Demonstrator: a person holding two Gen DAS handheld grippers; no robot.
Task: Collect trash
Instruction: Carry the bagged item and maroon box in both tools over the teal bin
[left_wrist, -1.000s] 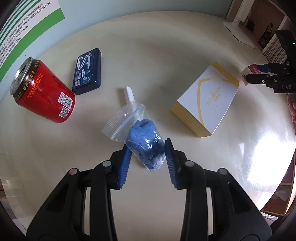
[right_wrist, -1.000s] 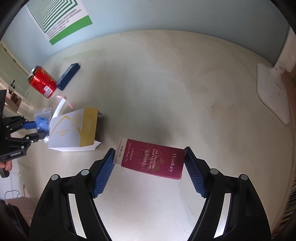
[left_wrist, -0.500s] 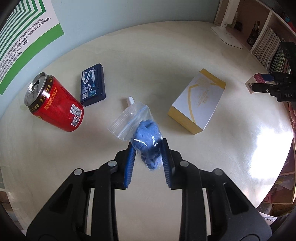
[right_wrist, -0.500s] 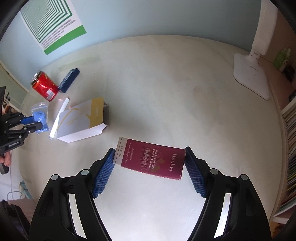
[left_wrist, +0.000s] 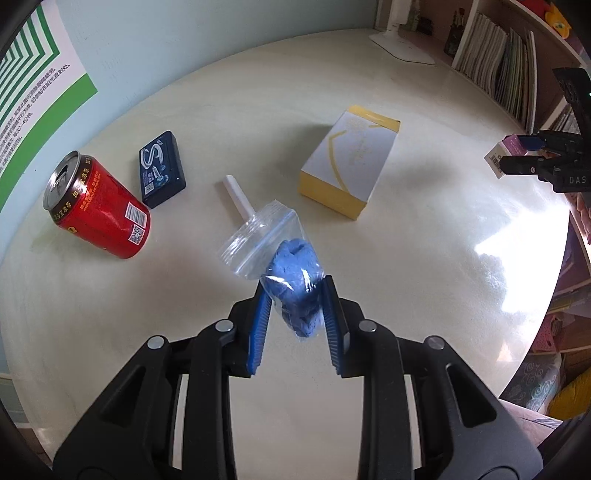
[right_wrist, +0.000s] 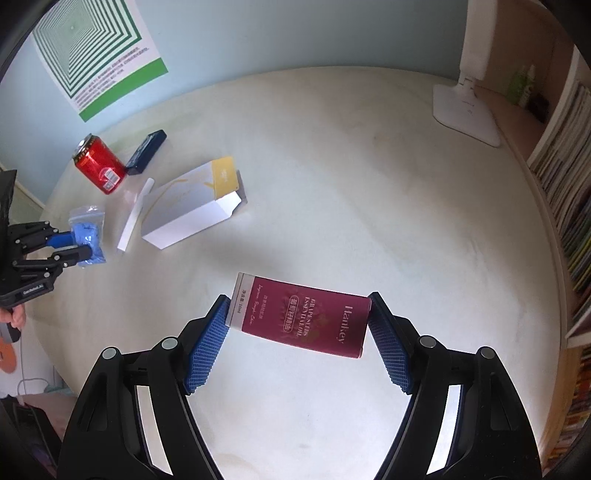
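In the right claw (right_wrist: 297, 325), a maroon "Hankey" box (right_wrist: 301, 317).

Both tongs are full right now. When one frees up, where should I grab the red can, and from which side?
Grip the red can across the middle of its round body, coming down from above. It lies tipped on its side on the table, so the curved wall faces up; the blue pack behind it crowds a rear approach.
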